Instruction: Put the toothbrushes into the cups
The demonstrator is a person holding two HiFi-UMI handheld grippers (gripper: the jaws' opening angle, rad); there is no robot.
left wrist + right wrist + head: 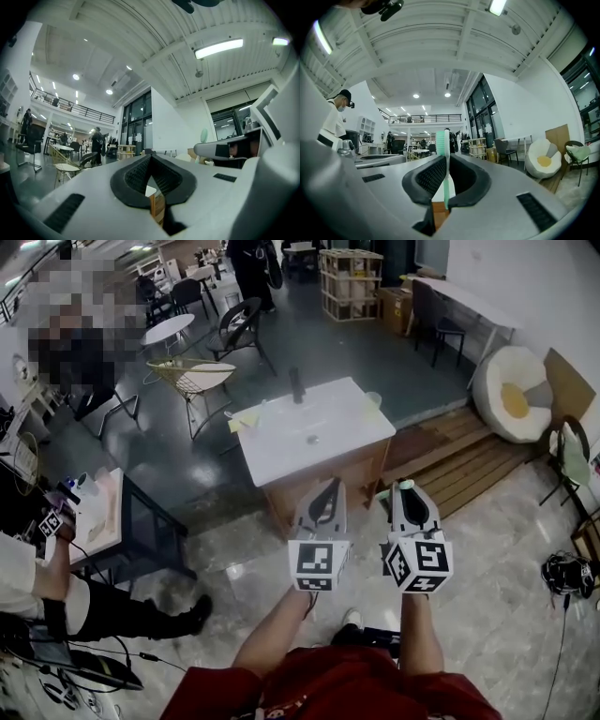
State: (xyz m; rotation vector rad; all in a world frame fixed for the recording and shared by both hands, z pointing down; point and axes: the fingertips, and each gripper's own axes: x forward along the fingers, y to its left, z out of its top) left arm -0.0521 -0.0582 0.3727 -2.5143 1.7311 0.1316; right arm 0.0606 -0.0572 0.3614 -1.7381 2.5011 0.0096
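My right gripper [405, 486] is shut on a green toothbrush [442, 145], which stands upright between the pads with its head above the jaws. Its green tip [405, 485] shows in the head view. My left gripper [330, 482] is beside it, with its jaws together [150, 159] and nothing between them. Both grippers are held level over the floor, short of a white table [323, 442] on a wooden base. On the table stand a dark upright cup-like thing [295, 385] and a translucent cup [373, 399]. A pale yellow thing [240, 421] lies at the table's left edge.
A small object [312, 439] lies mid-table. A wire chair [192, 379] stands left of the table, and a wooden platform [455, 456] with a round cushion seat [511, 390] is at the right. A person [56, 596] sits by a dark side table [141, 531] at the left. A black thing [562, 573] lies on the floor at the right.
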